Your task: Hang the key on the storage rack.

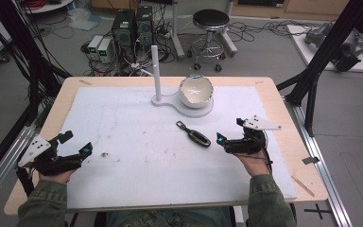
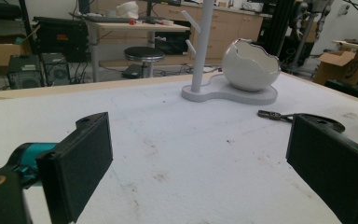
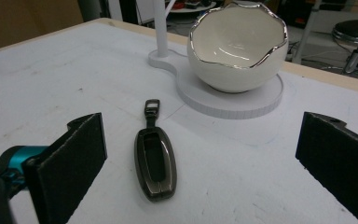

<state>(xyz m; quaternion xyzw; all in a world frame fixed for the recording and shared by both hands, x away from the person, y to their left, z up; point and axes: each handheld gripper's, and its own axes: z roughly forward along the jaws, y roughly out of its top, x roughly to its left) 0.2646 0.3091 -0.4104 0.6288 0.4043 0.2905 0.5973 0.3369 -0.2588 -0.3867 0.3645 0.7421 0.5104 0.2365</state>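
Grey floor with tangled cables, a black stool, computer towers

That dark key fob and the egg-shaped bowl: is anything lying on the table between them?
No. In the right gripper view, only bare white mat separates the key fob from the round base under the bowl.
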